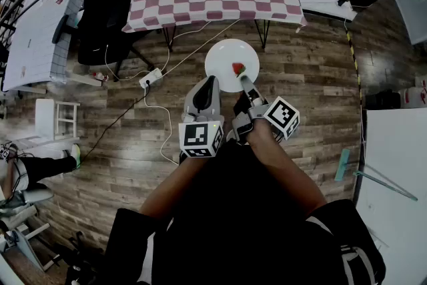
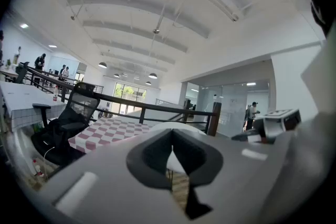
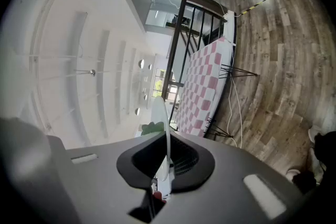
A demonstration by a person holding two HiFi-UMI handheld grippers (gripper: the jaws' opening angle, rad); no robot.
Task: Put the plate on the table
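We judge the round white plate (image 1: pixel 223 55) stiff, slick and breakable; the right gripper (image 1: pixel 244 81) is clamped on its near rim, the left gripper (image 1: pixel 213 82) closed empty beside it.

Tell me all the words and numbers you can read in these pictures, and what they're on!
No words or numbers can be read anywhere.
The marker cubes: only black-and-white square patterns, no letters.
The plate: plain white, no print.
The bottle far off at the left: its label is too small to read.
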